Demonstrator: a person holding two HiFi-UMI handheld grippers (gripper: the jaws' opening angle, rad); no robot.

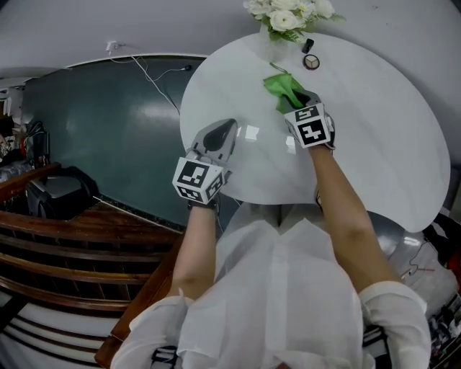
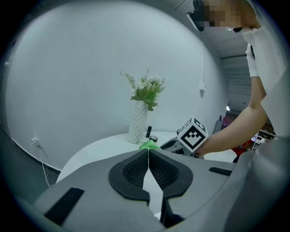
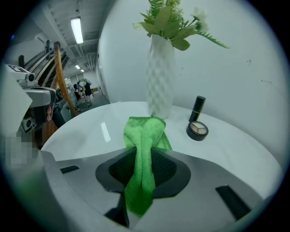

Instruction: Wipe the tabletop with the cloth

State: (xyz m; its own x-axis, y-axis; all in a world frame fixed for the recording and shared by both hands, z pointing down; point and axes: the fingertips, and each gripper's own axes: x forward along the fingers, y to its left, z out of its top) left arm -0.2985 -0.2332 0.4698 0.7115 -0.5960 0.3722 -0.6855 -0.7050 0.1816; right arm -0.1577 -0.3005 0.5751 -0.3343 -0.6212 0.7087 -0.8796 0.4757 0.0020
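Note:
A green cloth (image 1: 283,88) lies on the round white tabletop (image 1: 374,137), pinched between the jaws of my right gripper (image 1: 297,100). In the right gripper view the cloth (image 3: 142,149) runs up between the pads and folds forward onto the table toward the vase. My left gripper (image 1: 223,132) hovers over the table's near left part, shut with nothing in it; its pads (image 2: 136,170) meet along a thin line. From the left gripper view the cloth (image 2: 148,145) and the right gripper's marker cube (image 2: 193,134) show just ahead.
A white vase with flowers (image 1: 277,21) stands at the table's far edge, with a black lipstick tube (image 1: 308,45) and a round compact (image 1: 311,62) beside it. Left of the table is a dark green floor area (image 1: 94,137) and wooden furniture (image 1: 65,238).

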